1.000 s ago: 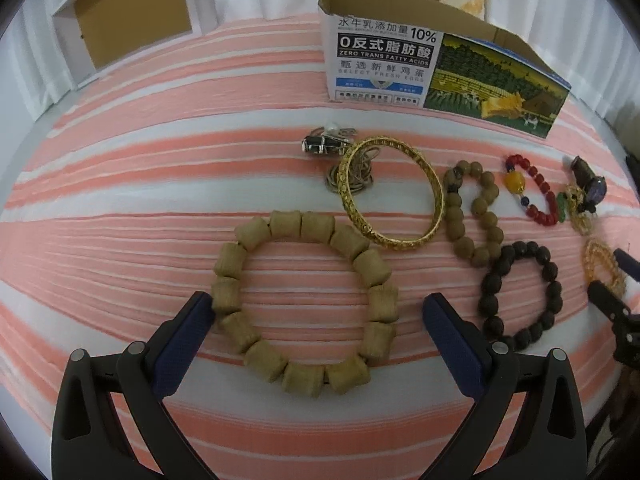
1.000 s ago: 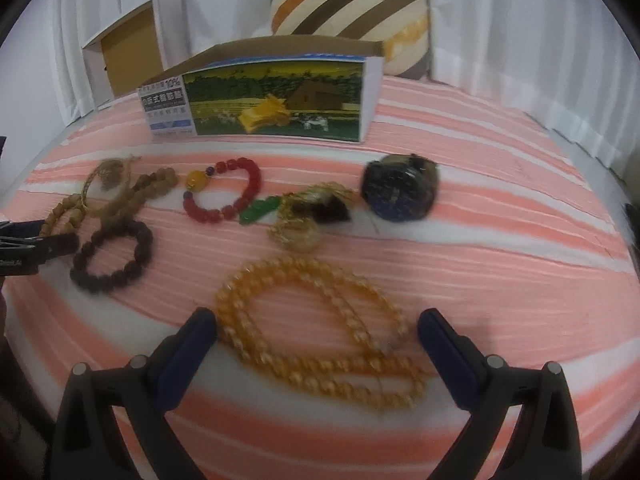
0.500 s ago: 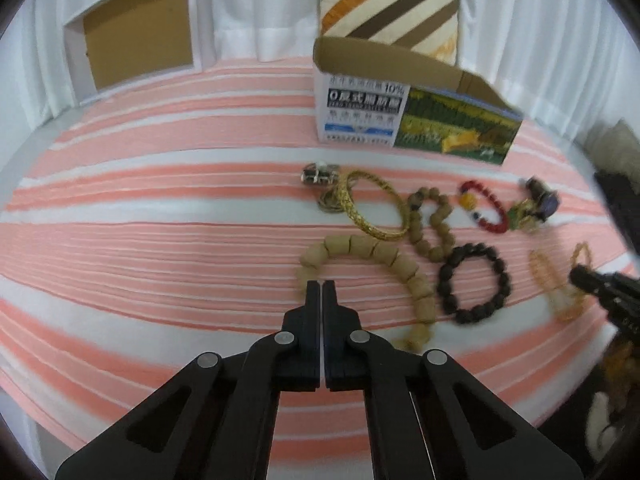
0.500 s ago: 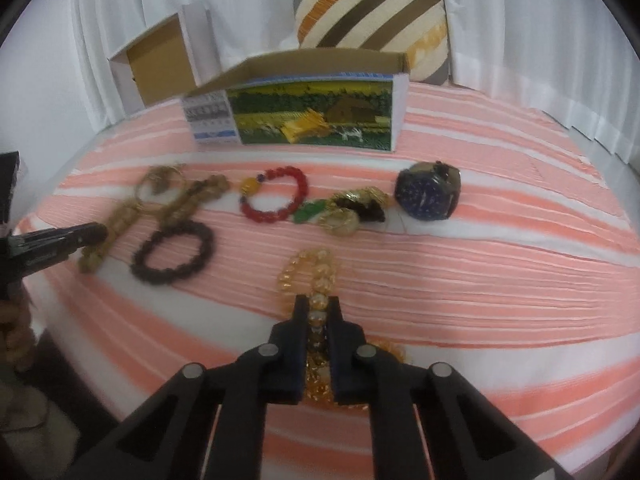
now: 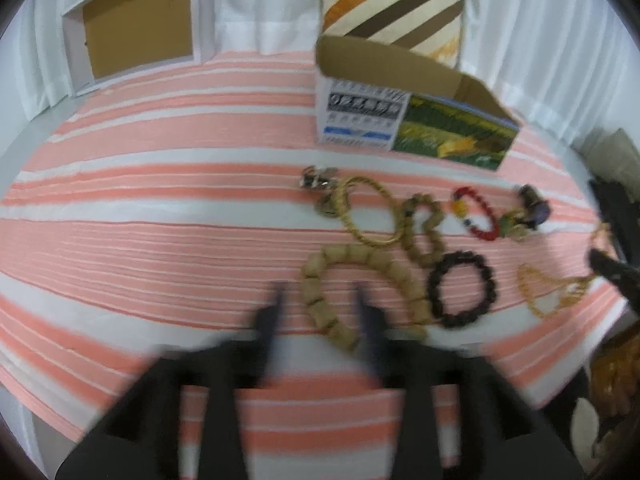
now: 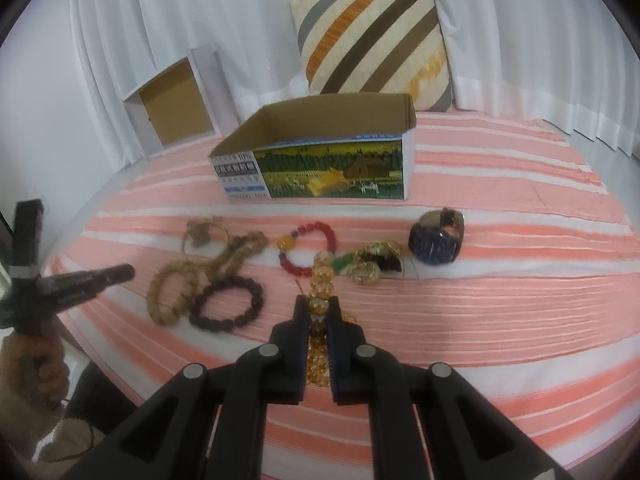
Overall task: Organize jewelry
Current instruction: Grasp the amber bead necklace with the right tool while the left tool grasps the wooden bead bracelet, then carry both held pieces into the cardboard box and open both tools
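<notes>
Fingers (image 6: 301, 322) pinching amber bead strand (image 6: 322, 280), open striped cloth (image 6: 500, 312) rightward.

Two wrist fisheyes, both angled down over the striped bed (image 5: 168, 208)

Each looks forward along its own hand-held gripper, close above the bedding. Both share the open carton (image 5: 404, 116) (image 6: 320, 168) ahead, the striped cushion (image 6: 372, 40) behind it, and the black bead bracelet (image 5: 462, 288) (image 6: 228, 302) between them.

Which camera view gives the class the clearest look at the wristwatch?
The right wrist view: the wristwatch lies sharp and unobstructed, its dark blue face visible, right of the gold jewelry. The left wrist view shows it only small and blurred near the right edge.
</notes>
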{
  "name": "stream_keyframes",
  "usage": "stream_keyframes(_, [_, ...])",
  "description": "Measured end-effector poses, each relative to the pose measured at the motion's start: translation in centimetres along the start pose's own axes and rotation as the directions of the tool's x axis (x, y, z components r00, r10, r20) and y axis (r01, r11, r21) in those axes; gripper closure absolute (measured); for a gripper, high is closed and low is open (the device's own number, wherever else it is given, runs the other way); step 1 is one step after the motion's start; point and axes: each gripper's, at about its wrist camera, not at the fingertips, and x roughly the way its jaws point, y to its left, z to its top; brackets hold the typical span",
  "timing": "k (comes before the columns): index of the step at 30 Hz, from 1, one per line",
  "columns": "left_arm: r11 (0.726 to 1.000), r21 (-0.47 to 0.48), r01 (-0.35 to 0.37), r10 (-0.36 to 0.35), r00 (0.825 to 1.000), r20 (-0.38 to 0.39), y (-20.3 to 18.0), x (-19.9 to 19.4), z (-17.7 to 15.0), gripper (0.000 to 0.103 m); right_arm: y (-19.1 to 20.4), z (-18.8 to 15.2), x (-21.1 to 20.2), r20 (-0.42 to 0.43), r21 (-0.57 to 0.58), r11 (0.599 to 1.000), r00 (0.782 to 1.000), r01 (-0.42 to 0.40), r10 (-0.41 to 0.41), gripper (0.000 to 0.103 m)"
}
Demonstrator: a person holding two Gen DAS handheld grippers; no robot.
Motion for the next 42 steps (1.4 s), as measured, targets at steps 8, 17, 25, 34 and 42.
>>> stream_keyframes(8, [0.997, 0.072, -0.034, 0.039, 0.996, -0.074, -1.2, 3.6, -0.2, 0.091, 0.7, 0.7, -1.2, 0.024, 0.002, 1.000, 0.999, -0.026, 0.026, 0.095])
stream_keyframes(17, [0.998, 0.020, 0.065, -0.066, 0.996, 0.053, -2.4, -2.5, 3.7, 0.091, 0.6, 3.4, -2.2, 0.051, 0.023, 0.998, 0.997, -0.061, 0.059, 0.095])
stream_keyframes(25, [0.988, 0.038, 0.147, -0.150, 0.981, 0.125, -5.4, -6.0, 12.4, 0.091, 1.0, 9.8, -2.3, 0.109, 0.001, 0.995, 0.990, -0.095, 0.094, 0.095])
stream_keyframes(34, [0.983, 0.075, 0.165, -0.175, 0.972, 0.158, -8.5, -5.2, 22.3, 0.091, 1.0, 19.5, -1.7, 0.176, -0.008, 0.991, 0.976, -0.131, 0.130, 0.095])
stream_keyframes(42, [0.984, 0.063, 0.165, -0.170, 0.980, 0.103, -10.0, 0.1, 26.8, 0.091, 0.3, 26.9, 3.1, 0.165, -0.019, 0.993, 0.979, -0.119, 0.121, 0.095])
